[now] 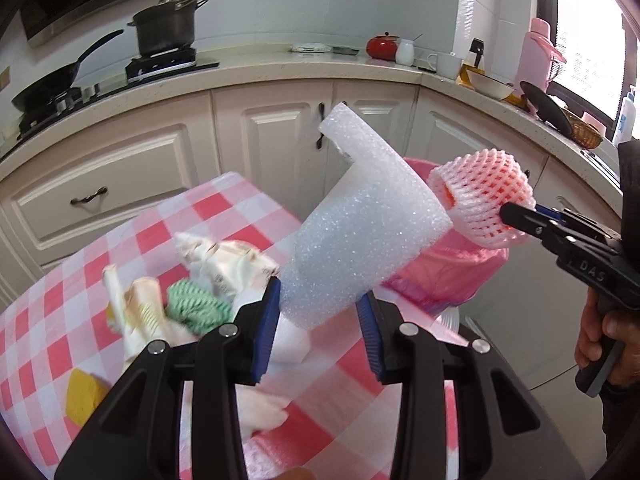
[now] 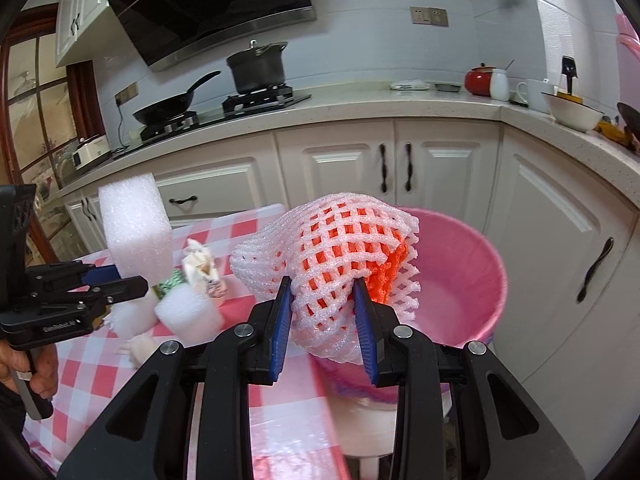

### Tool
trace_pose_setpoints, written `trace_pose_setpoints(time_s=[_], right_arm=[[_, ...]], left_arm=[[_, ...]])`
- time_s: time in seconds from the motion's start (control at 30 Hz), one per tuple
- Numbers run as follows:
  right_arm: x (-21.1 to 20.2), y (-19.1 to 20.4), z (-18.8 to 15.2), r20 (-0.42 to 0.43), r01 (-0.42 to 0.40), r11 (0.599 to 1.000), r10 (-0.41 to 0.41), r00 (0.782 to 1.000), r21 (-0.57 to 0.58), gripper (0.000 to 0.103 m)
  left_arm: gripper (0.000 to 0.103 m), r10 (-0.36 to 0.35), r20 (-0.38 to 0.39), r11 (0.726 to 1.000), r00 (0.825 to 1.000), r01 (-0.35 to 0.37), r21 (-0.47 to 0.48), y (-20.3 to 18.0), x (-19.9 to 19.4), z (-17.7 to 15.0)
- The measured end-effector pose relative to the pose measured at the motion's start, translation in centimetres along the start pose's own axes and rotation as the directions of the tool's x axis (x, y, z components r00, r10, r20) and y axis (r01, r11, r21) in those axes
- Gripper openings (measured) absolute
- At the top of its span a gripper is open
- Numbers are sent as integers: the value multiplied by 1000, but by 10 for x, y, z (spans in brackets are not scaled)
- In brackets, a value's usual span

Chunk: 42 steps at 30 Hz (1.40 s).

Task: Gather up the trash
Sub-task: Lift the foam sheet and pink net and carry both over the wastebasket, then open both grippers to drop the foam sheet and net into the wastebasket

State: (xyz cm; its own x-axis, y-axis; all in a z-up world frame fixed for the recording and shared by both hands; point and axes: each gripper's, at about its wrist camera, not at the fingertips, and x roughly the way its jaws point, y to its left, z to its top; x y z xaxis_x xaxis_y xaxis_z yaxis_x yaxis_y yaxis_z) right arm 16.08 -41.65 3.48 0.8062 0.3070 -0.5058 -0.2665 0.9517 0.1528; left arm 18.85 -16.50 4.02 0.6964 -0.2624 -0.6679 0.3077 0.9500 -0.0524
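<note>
Your left tool (image 1: 318, 312) has its blue pads clamped partway closed on the bottom end of a curved white foam packing sheet (image 1: 368, 224), which sticks up and away from you above the desk with the pink-and-white checked cloth (image 1: 52, 300). Your right tool (image 2: 322, 304) is pinched in on a white foam fruit net with an orange net tucked inside (image 2: 332, 256), held up right in front of the pink-lined trash bin (image 2: 460, 264), which sits just past the desk's edge. Down on the cloth there's more trash: a white foam block (image 2: 188, 312), crumpled cream paper wrappers (image 1: 224, 260), a green-and-white net ball (image 1: 196, 308) and a yellow scrap (image 1: 82, 396). Farther back you've got white cabinets (image 2: 340, 164), then the counter with a black frying pan (image 2: 168, 106), a dark lidded pot (image 2: 258, 66) and a red pot (image 2: 478, 80).
</note>
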Motion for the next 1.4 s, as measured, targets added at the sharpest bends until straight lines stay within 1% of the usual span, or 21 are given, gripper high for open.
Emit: trace_pose_setpoints(time_s=[0.33, 0.7, 1.0, 1.1, 1.17, 1.23, 1.3, 1.33, 1.4], right_arm=[[13, -42, 12, 8, 64, 998, -64, 998, 25, 30], [32, -75, 17, 3, 115, 992, -115, 993, 54, 31], [39, -88, 15, -3, 142, 987, -142, 990, 72, 32], [39, -91, 15, -2, 147, 986, -147, 989, 79, 34], [39, -94, 15, -2, 151, 985, -151, 989, 86, 38], [39, -97, 14, -5, 157, 984, -157, 988, 89, 40], [39, -99, 13, -4, 160, 983, -160, 987, 95, 49], [37, -100, 12, 2, 167, 981, -168, 986, 100, 57], [35, -103, 12, 7, 173, 979, -175, 985, 103, 59]], left_arm=[[37, -44, -9, 998, 999, 44, 38, -37, 28, 35], [37, -82, -31, 996, 996, 83, 32, -68, 64, 64], [37, -85, -61, 996, 994, 88, 35, -88, 91, 76], [37, -87, -70, 995, 994, 90, 38, -92, 96, 76], [37, -87, -75, 995, 993, 90, 43, -94, 99, 77], [38, -86, -80, 995, 993, 90, 44, -95, 102, 77], [52, -82, -84, 995, 993, 86, 40, -96, 105, 77], [63, -84, -87, 996, 993, 87, 36, -95, 106, 78], [63, -83, -87, 996, 993, 86, 34, -95, 106, 77]])
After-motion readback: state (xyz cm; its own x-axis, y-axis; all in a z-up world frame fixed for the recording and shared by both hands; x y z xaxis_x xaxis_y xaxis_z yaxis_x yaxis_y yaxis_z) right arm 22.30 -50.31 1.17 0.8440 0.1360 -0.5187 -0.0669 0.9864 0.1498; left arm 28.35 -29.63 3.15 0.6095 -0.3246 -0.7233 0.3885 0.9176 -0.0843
